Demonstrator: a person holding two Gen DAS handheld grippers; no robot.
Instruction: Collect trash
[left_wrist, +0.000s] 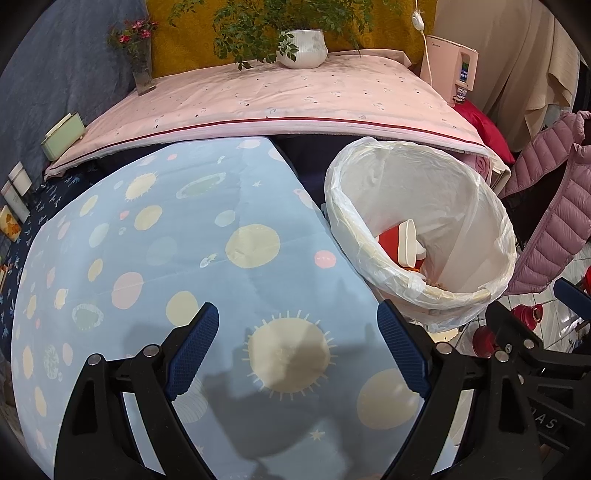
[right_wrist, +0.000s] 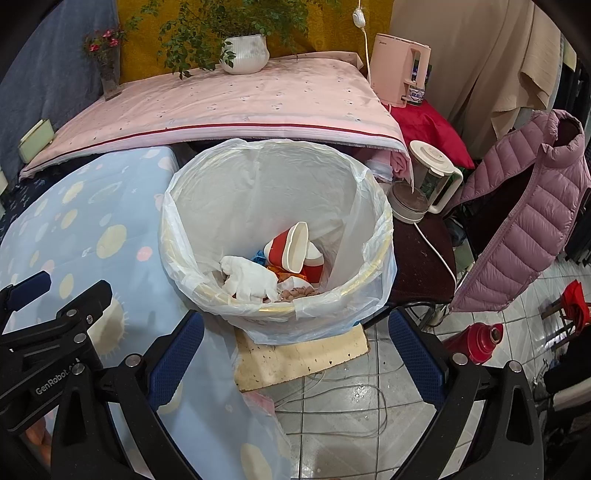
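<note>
A white bin lined with a clear plastic bag (right_wrist: 369, 236) stands beside the table; it also shows in the left wrist view (left_wrist: 476, 236). Inside lie red-and-white paper cups (right_wrist: 291, 251), a crumpled white tissue (right_wrist: 251, 280) and food scraps (right_wrist: 299, 291). The cups show in the left wrist view (left_wrist: 402, 243) too. My left gripper (left_wrist: 297, 347) is open and empty above the blue patterned tablecloth (left_wrist: 184, 236). My right gripper (right_wrist: 295, 354) is open and empty, just in front of the bin, above the floor.
A pink-covered table (right_wrist: 258, 99) stands behind with a potted plant (right_wrist: 243, 51), a flower vase (right_wrist: 107, 70) and a pink appliance (right_wrist: 399, 70). A kettle (right_wrist: 428, 177), a pink down jacket (right_wrist: 524, 206), a red thermos (right_wrist: 476, 339) and floor cables (right_wrist: 343, 398) are to the right.
</note>
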